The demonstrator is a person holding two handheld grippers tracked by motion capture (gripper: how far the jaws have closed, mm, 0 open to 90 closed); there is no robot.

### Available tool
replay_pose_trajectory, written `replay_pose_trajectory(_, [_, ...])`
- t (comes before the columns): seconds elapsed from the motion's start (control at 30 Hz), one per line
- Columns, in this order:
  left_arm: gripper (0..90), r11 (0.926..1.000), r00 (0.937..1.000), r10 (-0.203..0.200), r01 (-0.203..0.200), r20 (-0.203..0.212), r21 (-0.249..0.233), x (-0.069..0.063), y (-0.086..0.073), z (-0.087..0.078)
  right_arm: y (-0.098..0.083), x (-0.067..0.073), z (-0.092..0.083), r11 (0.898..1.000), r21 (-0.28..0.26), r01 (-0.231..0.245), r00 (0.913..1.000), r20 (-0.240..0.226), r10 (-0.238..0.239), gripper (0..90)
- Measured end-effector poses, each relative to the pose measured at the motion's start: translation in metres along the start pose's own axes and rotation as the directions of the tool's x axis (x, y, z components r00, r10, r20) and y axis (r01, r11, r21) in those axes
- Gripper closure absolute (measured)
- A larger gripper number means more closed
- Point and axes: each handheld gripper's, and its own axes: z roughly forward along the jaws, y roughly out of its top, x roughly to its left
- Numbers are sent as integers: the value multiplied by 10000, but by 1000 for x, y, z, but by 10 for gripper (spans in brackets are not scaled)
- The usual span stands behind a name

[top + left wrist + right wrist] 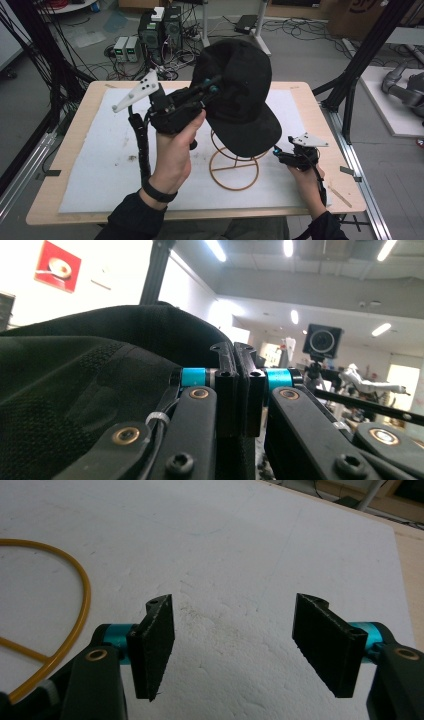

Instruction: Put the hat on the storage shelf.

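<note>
L gripper (212,86): jaws fully closed, pads pinched together on the edge of the black cap (240,95). In the left gripper view the two jaws meet flat with no gap; cap fabric (90,375) bulges just beside them on the left. Can't see from that angle how much cloth is betw the pads, but the high view shows the cap carried at the jaw tips, tilted, brim down-right.

Cap sits over the top of the wire stand (234,167), lifted above the table; can't tell if it touches the stand's upper part, hidden under the crown.

R gripper (282,154): jaws wide open, nothing betw them, low over the white mat (100,165), just right of the stand's base ring. In the right gripper view, bare mat (235,555) shows betw the pads and a yellow wire arc (80,605) is at left.

No containers in the work area.

Materials: cap = black woven cloth w/ mesh-like texture, stiff brim. Stand = thin orange-yellow wire, round base ring. Mat = white, rough foam-like, some scuffs. Table (320,130) = light wood.
</note>
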Motion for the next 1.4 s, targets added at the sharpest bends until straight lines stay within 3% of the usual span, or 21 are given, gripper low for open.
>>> replay_pose_trajectory(0.17, [876,9984,9984,-544,542,179,130,8,-19,0,0,0,-1,10000,16,-7,10000,5,7,328])
replay_pose_trajectory(0.33, [876,9901,9897,-1402,1400,307,71,19,-38,-5,0,0,0,10000,29,-15,10000,18,15,328])
replay_pose_trajectory(0.47, [875,9879,9867,-1545,1535,503,242,21,-48,-6,0,0,0,10000,32,30,10000,20,-30,329])
replay_pose_trajectory(0.6, [874,9862,9869,-1552,1522,432,658,23,-57,-7,0,0,0,10000,38,-18,10000,33,18,329])
replay_pose_trajectory(0.83, [850,9791,9857,-1687,1677,-8,1152,36,-70,-16,-1,0,-1,10000,60,-12,10000,11,12,328])
replay_pose_trajectory(0.9, [786,9794,9874,-1563,1582,-252,1258,38,-73,-21,-1,-1,-1,10000,48,9,10000,23,-9,328])
replay_pose_trajectory(0.97, [660,9814,9896,-1335,1394,-526,1317,40,-74,-27,-1,-1,-1,10000,31,53,10000,35,-53,329])
replay_pose_trajectory(1.07, [507,9844,9908,-797,954,-1091,1481,43,-71,-40,0,0,-1,10000,27,-37,10000,43,37,328])
replay_pose_trajectory(1.13, [464,9854,9907,-394,601,-1299,1594,46,-69,-52,-1,-1,-1,10000,44,-47,10000,64,46,329])
replay_pose_trajectory(1.3, [388,9762,9788,439,5,-1999,2167,55,-64,-82,-1,-1,-1,10000,34,-45,10000,88,45,329])
replay_pose_trajectory(1.4, [351,9677,9708,652,-51,-2309,2520,63,-65,-100,-1,-1,-1,10000,26,-54,9999,96,54,328])
